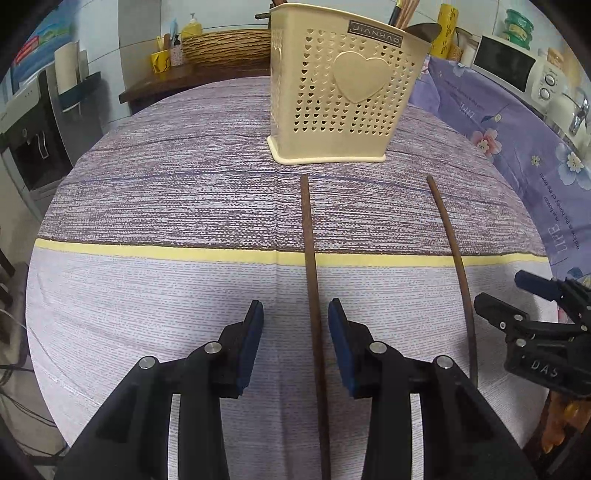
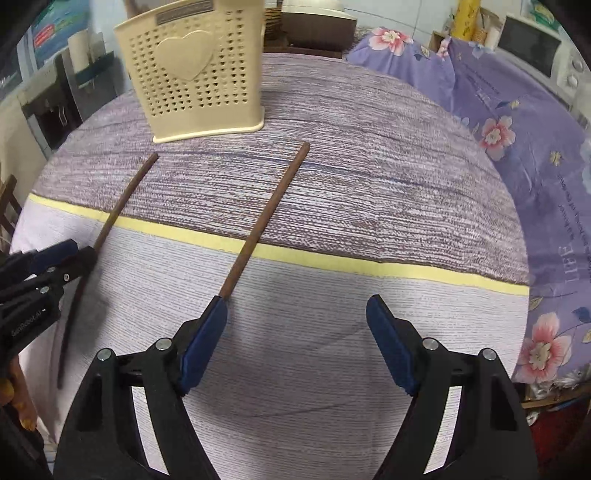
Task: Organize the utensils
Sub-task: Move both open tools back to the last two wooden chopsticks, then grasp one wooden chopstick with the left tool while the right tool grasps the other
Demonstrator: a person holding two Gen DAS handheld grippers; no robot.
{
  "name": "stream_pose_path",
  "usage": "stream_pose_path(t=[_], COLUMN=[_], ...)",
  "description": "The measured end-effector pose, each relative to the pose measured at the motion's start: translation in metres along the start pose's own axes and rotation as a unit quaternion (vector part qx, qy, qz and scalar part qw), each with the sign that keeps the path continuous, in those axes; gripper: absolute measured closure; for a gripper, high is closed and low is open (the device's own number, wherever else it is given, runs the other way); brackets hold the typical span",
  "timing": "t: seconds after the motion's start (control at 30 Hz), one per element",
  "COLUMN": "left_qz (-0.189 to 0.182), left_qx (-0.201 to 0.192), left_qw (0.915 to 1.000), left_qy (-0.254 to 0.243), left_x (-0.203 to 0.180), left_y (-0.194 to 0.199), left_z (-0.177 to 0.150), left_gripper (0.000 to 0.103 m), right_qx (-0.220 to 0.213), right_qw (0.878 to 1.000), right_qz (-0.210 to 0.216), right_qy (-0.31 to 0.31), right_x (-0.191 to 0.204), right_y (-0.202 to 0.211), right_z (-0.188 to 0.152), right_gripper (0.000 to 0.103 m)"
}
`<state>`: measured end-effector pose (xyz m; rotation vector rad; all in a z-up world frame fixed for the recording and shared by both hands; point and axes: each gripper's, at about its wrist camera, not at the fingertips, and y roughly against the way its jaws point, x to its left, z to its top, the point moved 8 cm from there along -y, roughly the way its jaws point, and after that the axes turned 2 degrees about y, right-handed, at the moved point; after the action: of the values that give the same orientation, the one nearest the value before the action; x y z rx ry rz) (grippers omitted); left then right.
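Observation:
Two dark brown chopsticks lie nearly parallel on the striped cloth, pointing at a cream perforated utensil holder with a heart on its side. The left chopstick runs between the pads of my left gripper, close to the right pad, with a gap on the other side. The right chopstick ends at the left finger of my right gripper, which stands wide open with only cloth between its pads.
The round table wears a purple-striped cloth with a yellow band. A floral purple cloth lies to the right. A wicker basket and a microwave stand behind. The holder has utensil handles sticking out.

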<state>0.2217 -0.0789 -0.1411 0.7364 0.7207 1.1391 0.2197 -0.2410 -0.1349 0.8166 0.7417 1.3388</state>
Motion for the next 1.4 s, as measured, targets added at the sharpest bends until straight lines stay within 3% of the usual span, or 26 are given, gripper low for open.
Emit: stream_pose_path(t=[0.13, 0.4, 0.47, 0.53, 0.77, 1.03, 1.13, 1.4], left_qz=[-0.011, 0.000, 0.007, 0.010, 0.025, 0.032, 0.036, 0.029], left_qx=[-0.001, -0.017, -0.016, -0.012, -0.002, 0.000, 0.001, -0.004], left_qw=[0.9997, 0.9998, 0.9998, 0.9998, 0.9995, 0.9993, 0.9990, 0.9994], left_qy=[0.020, 0.009, -0.007, -0.012, -0.017, -0.020, -0.026, -0.020], left_x=[0.002, -0.003, -0.009, -0.012, -0.011, -0.010, -0.013, -0.013], left_y=[-0.001, -0.013, -0.020, -0.027, -0.044, -0.051, -0.053, -0.052], left_z=[0.010, 0.046, 0.053, 0.057, 0.060, 0.071, 0.075, 0.080], left_gripper=[0.065, 0.065, 0.066, 0.070, 0.084, 0.095, 0.095, 0.095], right_qx=[-0.015, -0.053, -0.050, -0.041, -0.017, -0.021, -0.021, -0.030], right_qw=[0.993, 0.988, 0.991, 0.993, 0.994, 0.994, 0.995, 0.994], right_qz=[0.075, 0.058, 0.040, 0.030, -0.004, -0.044, -0.043, -0.001], right_qy=[-0.089, -0.131, -0.118, -0.111, -0.104, -0.094, -0.091, -0.108], right_x=[-0.015, -0.017, -0.011, -0.007, -0.002, -0.006, -0.005, -0.010], right_y=[0.002, -0.005, -0.012, -0.023, -0.053, -0.070, -0.076, -0.075], right_z=[0.012, 0.055, 0.064, 0.070, 0.078, 0.102, 0.111, 0.114], right_gripper=[0.025, 0.039, 0.048, 0.057, 0.069, 0.085, 0.093, 0.094])
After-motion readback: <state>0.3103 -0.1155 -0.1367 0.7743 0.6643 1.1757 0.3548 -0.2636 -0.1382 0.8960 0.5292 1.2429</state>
